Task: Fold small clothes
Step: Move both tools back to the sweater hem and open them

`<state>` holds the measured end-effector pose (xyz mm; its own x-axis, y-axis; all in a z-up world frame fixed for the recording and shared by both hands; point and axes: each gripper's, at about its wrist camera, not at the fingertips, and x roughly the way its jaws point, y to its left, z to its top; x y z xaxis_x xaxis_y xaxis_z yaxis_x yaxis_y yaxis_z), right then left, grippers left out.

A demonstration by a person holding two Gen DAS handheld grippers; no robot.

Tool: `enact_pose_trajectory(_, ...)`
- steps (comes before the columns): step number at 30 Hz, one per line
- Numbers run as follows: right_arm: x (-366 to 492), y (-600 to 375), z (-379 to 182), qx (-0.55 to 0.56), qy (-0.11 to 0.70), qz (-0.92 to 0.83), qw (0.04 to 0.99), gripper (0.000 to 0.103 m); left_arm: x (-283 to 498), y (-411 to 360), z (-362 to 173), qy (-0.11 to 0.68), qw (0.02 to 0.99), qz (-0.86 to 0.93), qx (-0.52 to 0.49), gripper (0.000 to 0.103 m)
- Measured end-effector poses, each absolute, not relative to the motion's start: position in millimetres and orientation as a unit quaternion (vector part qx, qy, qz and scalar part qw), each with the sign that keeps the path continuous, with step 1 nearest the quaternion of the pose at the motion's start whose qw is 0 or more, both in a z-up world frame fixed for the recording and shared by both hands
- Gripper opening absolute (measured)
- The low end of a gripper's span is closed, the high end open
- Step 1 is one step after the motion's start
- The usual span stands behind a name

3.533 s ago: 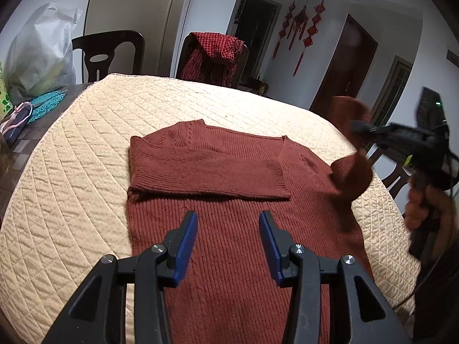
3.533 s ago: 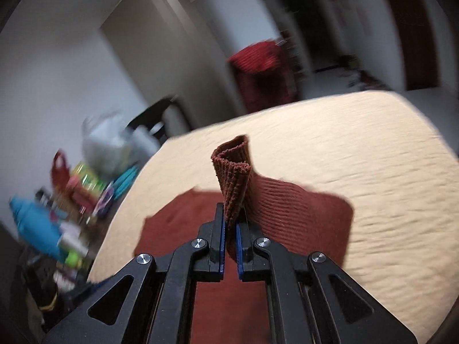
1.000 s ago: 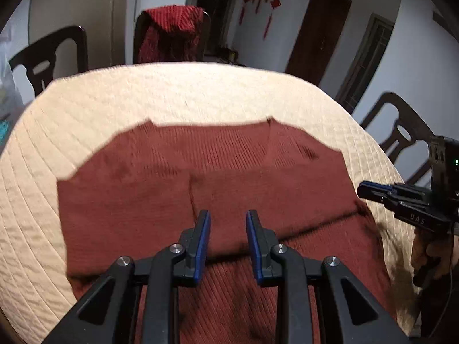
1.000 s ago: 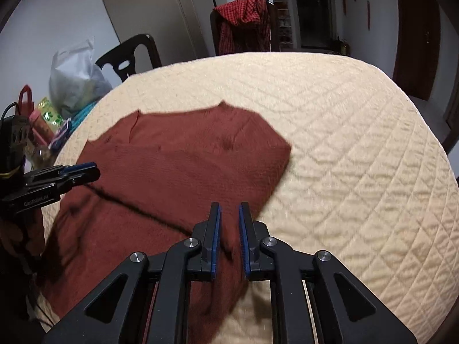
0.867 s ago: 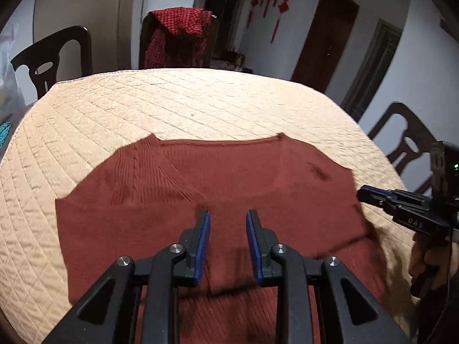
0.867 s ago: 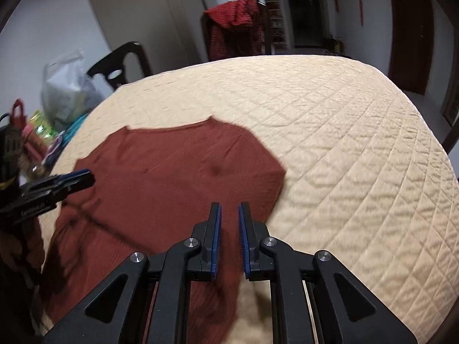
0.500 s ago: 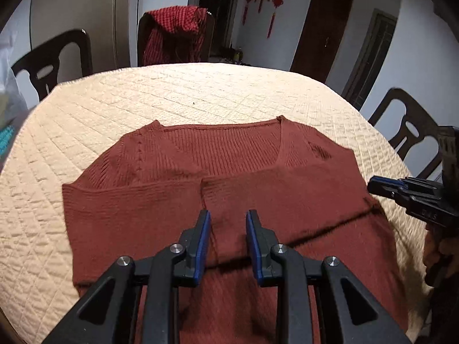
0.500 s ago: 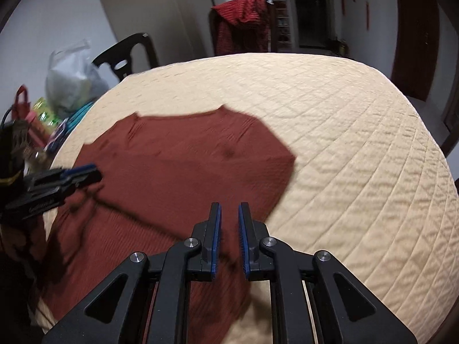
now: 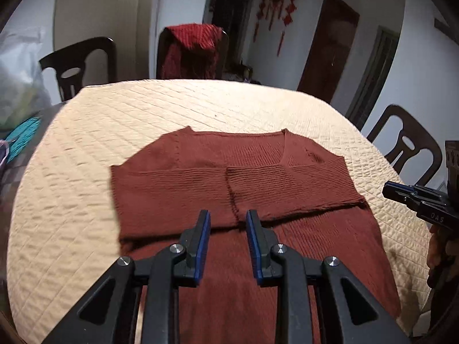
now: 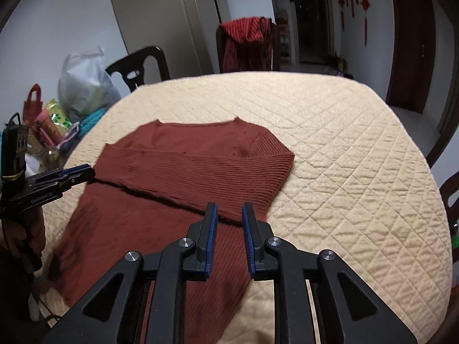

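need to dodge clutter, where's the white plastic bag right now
In the right wrist view the white plastic bag sits at the table's far left edge, beside a dark chair, left of the sweater.

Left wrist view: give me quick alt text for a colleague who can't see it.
A rust-red knit sweater lies flat on a cream quilted table cover, both sleeves folded across its chest. The left claw hovers open and empty above the sleeve cuffs; the right claw pokes in from the right edge. Dark chairs stand behind, one draped with red cloth.

Both wrist views look down along their fingers from the near edge, sharing the sweater (image 9: 229,189).
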<state>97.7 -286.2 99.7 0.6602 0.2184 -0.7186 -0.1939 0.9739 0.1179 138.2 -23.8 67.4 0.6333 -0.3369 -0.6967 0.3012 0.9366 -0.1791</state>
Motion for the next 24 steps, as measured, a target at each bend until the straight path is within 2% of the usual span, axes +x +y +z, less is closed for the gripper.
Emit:
enact_pose_trajectory(4, 73.1, -280.2, 106.8, 0.015, 0.381, 0.125, 0.916, 0.018, 112.8, -11.5, 74.5, 0.374, 0.912, -0.166, -0.026, 0.029)
enact_pose_trajectory(7, 54.9, -274.6, 105.2, 0.016, 0.377, 0.134, 0.916, 0.020, 93.0, -2.9, 73.5, 0.366, 0.916, -0.162, -0.032, 0.037)
enact_pose_trajectory(11, 34.4, -271.8, 98.9, 0.022, 0.383, 0.141, 0.913, 0.022, 71.2, 3.8, 64.9, 0.368, 0.915, -0.157, -0.042, 0.037)
enact_pose_trajectory(13, 25.2, -270.1, 97.0, 0.023, 0.385, 0.146, 0.911, 0.029, 60.5, 7.8, 58.9, 0.370, 0.915, -0.155, -0.049, 0.038)
enact_pose_trajectory(15, 16.2, -270.1, 95.8, 0.026, 0.385, 0.147, 0.911, 0.039, 52.1, 11.5, 53.7, 0.373, 0.914, -0.151, -0.056, 0.038)
enact_pose_trajectory(24, -3.4, -275.2, 79.7, 0.056, 0.399, 0.155, 0.902, 0.039, 22.3, 32.6, 36.8, 0.385, 0.909, -0.131, -0.093, 0.038)
